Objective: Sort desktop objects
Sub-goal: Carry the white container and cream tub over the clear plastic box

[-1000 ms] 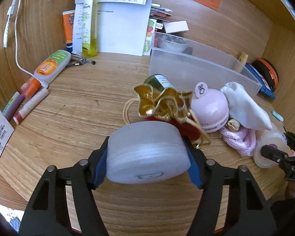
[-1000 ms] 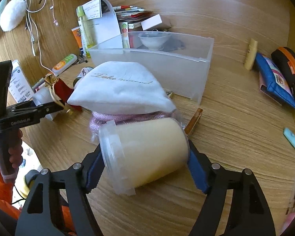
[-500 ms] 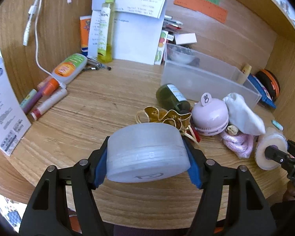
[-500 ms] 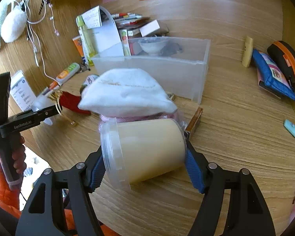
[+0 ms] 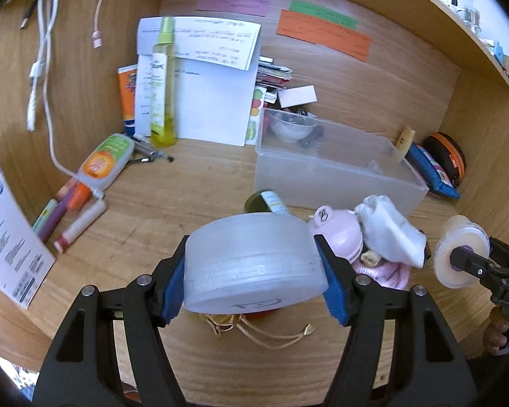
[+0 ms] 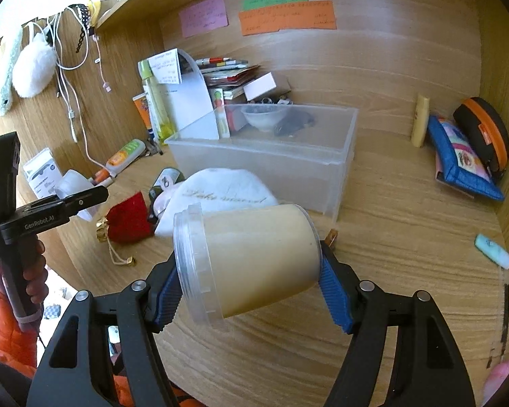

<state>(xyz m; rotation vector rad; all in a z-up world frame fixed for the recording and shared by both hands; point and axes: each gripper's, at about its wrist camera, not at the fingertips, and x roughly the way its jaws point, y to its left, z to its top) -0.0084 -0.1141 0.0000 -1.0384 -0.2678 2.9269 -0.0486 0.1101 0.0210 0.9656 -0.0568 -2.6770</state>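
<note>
- The left tool (image 5: 252,283) is closed on a round frosted plastic container (image 5: 252,261), its blue pads pressing both sides, and holds it above the front of the wooden bench (image 5: 193,183).
- The right tool (image 6: 251,293) clamps a clear jar with cream-coloured content (image 6: 251,261) lying on its side, lid to the left, above the bench.
- Only the left view shows the pink round gadget (image 5: 339,234) and the markers (image 5: 68,217) near the left wall; the red pouch is almost hidden there under the container.
- Only the right view shows the whole red pouch with gold trim (image 6: 129,218) and a mint eraser (image 6: 493,246) alone on the right.
- A translucent storage box (image 6: 271,159) stands in the middle of the bench, with a small bowl (image 6: 264,117) inside at the back.
- The white cloth bag (image 6: 220,196) lies just in front of the box.
- Wooden walls enclose the bench on the left, back and right; coloured paper notes (image 6: 286,17) are stuck on the back wall.
- A blue pouch (image 6: 458,156) leans near the right wall.
- Bare wood lies between the box and the blue pouch, and in front of the jar.
</note>
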